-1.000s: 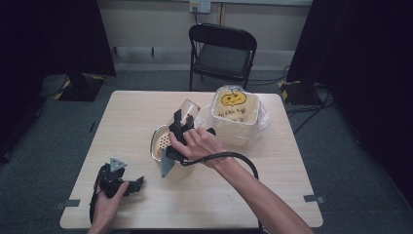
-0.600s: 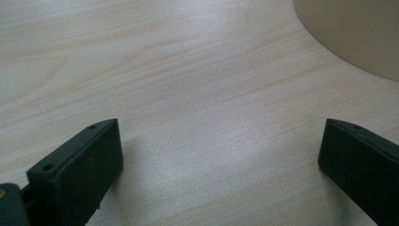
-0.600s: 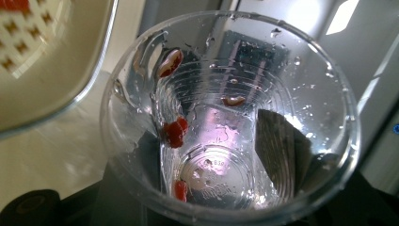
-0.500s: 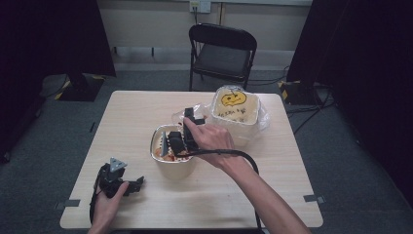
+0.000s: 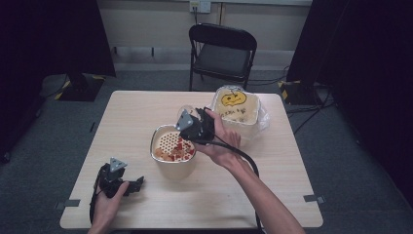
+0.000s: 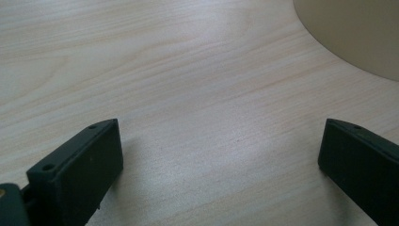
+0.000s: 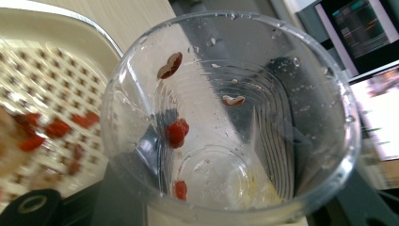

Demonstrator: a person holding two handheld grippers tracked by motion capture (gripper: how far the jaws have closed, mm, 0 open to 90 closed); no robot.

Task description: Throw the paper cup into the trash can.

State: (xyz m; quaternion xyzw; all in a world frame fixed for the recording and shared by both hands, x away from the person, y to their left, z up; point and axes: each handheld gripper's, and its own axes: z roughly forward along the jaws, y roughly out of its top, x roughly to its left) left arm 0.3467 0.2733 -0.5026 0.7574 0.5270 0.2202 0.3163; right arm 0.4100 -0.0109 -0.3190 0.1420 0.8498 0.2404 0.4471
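A clear plastic cup (image 5: 185,109) lies tilted in my right gripper (image 5: 191,121), which is shut on it just behind the far right rim of a cream bowl (image 5: 173,165). The bowl holds a perforated strainer (image 5: 168,142) with red and pale food pieces in it. In the right gripper view the cup (image 7: 226,117) is wet inside, with a few red bits stuck to its wall, and the strainer (image 7: 42,94) lies at the left. My left gripper (image 5: 132,185) rests on the table near the front left, open, with bare wood between its fingers (image 6: 77,165).
A pale tub with a pumpkin face (image 5: 236,109), wrapped in clear plastic, stands right behind the right hand. A black folding chair (image 5: 221,53) stands beyond the table's far edge. The bowl's side (image 6: 357,33) is close ahead of the left gripper.
The right gripper with the cup has drawn back to the right off the bowl, uncovering the red pieces in the strainer. The left gripper has stayed put.
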